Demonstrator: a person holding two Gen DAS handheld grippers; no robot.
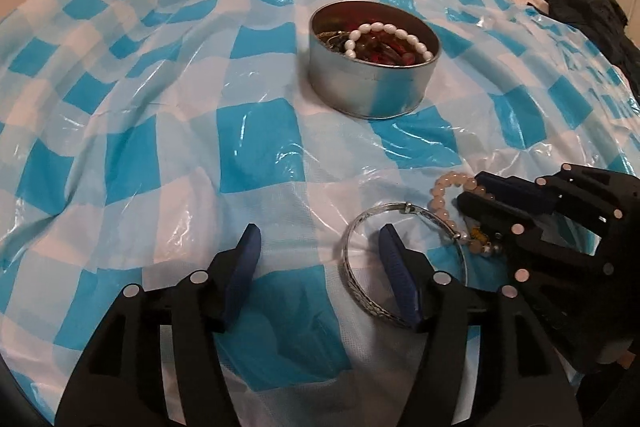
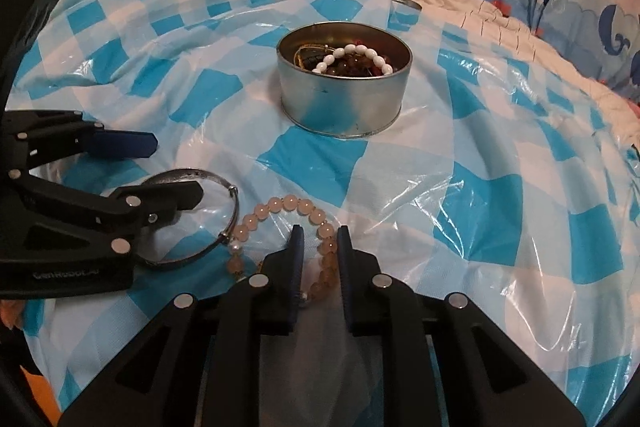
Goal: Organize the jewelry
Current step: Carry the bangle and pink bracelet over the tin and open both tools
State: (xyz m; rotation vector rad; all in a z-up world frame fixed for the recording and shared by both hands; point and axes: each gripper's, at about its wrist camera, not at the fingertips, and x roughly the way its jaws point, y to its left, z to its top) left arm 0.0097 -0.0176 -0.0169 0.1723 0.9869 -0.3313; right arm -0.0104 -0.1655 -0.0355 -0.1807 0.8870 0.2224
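**A:** so the left gripper [image 1: 320,251] has its jaws apart, one finger poking down inside the bangle [image 1: 362,287], the other outside on the sheet [image 1: 248,143]. Pads aren't pinching anything. The right gripper [image 2: 319,247] is narrowed around one side of the bead bracelet [image 2: 280,205], but I honestly can't tell if the pads are biting yet.

**B:** how do you reckon they'll handle?

**A:** bangle's a stiff metal hoop, probably light and slick, so pinch the band across its thickness. Bracelet looks strung and floppy; it'll droop from wherever you hold it, and round beads roll under the pads.

**B:** orientation?

**A:** both lie flat on the bed, just touching each other, well short of the tin [image 1: 374,67]. Rings, so no real long axis. The bangle's clasp sits toward the bracelet.
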